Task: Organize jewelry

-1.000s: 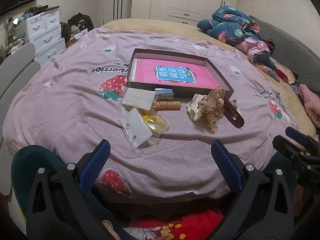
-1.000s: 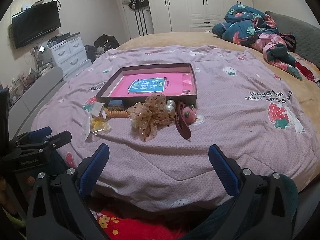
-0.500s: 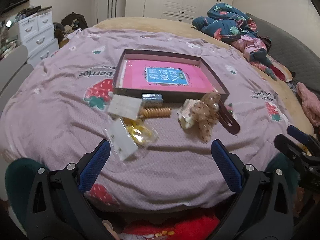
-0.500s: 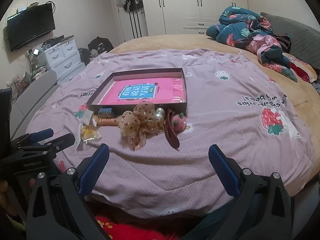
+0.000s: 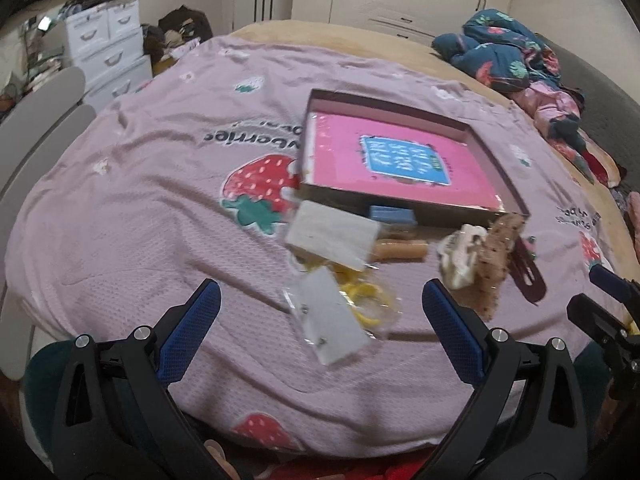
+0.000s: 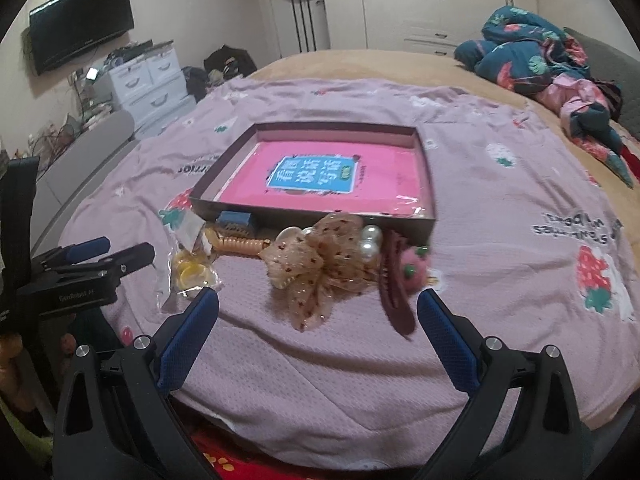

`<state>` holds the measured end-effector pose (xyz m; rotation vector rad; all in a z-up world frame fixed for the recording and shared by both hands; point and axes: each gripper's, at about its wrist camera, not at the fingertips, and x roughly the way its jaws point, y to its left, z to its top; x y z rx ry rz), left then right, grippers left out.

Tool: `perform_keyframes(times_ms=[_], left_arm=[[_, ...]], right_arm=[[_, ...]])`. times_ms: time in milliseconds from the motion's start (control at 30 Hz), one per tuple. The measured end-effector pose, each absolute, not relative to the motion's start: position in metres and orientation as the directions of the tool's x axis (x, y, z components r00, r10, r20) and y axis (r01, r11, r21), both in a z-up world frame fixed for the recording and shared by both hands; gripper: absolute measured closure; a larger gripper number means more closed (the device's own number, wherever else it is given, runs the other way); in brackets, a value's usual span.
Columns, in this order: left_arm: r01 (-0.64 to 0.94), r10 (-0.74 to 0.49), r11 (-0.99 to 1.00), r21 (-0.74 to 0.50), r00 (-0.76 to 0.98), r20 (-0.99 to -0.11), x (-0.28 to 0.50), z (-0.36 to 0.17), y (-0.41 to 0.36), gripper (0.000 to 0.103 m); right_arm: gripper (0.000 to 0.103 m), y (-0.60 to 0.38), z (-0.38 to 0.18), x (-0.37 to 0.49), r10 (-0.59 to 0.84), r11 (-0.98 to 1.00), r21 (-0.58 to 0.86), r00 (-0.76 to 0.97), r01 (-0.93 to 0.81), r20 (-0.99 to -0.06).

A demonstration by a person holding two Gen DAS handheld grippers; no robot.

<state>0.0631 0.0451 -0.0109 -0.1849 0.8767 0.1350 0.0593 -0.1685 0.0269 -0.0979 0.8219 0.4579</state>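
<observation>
Left gripper [image 5: 318,308] and right gripper [image 6: 318,316] both spread wide, holding nothing, low over purple blanket [image 6: 500,216]. Just ahead: bagged yellow earrings [image 5: 362,300], spotted bow [image 6: 320,268], maroon hair clip [image 6: 394,300]. Beyond them, shallow box [image 6: 316,125] with pink book [image 6: 320,180].

A bed covered by a lilac strawberry-print blanket [image 6: 500,240] fills the space ahead of the fingers. Beyond it stand cream wardrobe doors [image 6: 400,4]. To the far left a black television [image 6: 82,36] hangs on a pale wall above white drawers [image 6: 154,80]. Crumpled floral bedding [image 6: 532,52] lies far right.
</observation>
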Motion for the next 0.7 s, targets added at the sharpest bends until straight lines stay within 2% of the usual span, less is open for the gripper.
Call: perform_keyframes(times_ms=[333, 533, 633, 700], left_arm=[[-0.141, 0.05, 0.989, -0.042, 0.592, -0.805, 0.097, -0.03, 0.06, 0.008], [-0.04, -0.039, 0.996, -0.074, 0.564, -0.825, 0.118, -0.041, 0.056, 0.008], [-0.021, -0.075, 0.994, -0.104, 0.557, -0.827, 0.129, -0.046, 0.058, 0.008], [-0.013, -0.106, 0.991, -0.135, 0.552, -0.827, 0.135, -0.049, 0.06, 0.008]], right_arm=[[0.004, -0.137, -0.003, 0.093, 0.338, 0.891, 0.079, 0.538, -0.446, -0.772], [0.006, -0.128, -0.019, 0.107, 0.316, 0.894, 0.063, 0.524, -0.445, -0.791], [0.026, -0.123, -0.027, 0.115, 0.313, 0.89, 0.063, 0.505, -0.452, -0.804], [0.036, -0.122, -0.031, 0.118, 0.321, 0.888, 0.075, 0.493, -0.455, -0.809]])
